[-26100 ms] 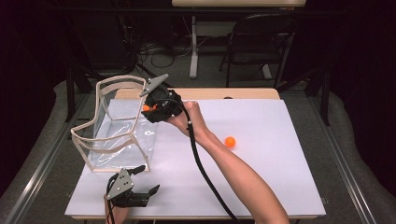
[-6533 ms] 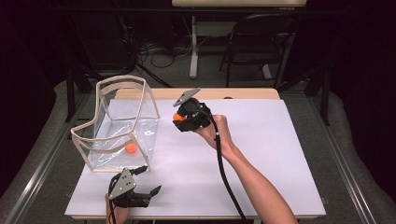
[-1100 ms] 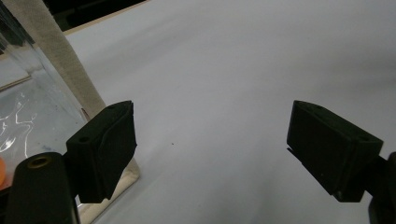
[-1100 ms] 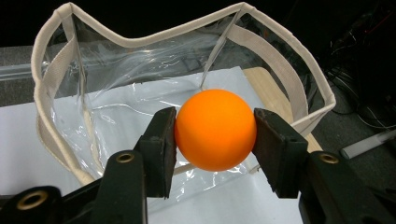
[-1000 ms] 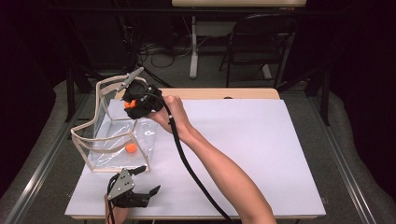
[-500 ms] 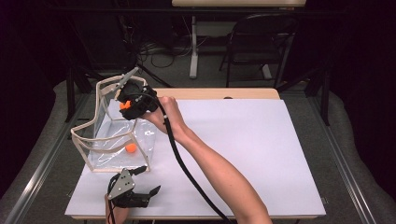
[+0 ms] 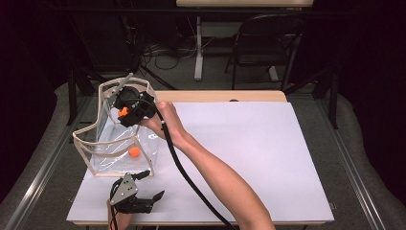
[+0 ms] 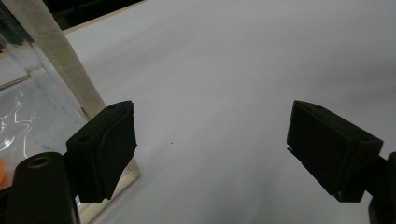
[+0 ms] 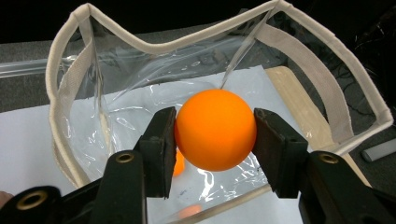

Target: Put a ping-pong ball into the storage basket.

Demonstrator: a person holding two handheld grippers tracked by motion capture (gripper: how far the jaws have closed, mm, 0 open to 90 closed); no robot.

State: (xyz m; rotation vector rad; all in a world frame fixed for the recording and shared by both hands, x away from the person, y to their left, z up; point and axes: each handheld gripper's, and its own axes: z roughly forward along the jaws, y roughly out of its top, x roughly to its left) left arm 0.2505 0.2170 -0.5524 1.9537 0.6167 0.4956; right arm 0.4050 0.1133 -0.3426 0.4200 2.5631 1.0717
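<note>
Orange ball point(image 9: 215, 129) is clamped between the jaws of the right hand-held gripper point(image 7: 125, 108), directly above the clear bag's point(image 7: 85, 135) open mouth; drop path is straight down. Left hand-held gripper point(image 7: 143, 189) rests open on the worktop point(image 7: 268, 143), beside the bag.

Dark room, folding chair point(image 7: 265, 43) behind

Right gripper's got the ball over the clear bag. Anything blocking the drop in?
Nothing visible. The right gripper holds the orange ball above the clear bag, whose mouth is open. Another ball lies on its floor, off to the side.
</note>
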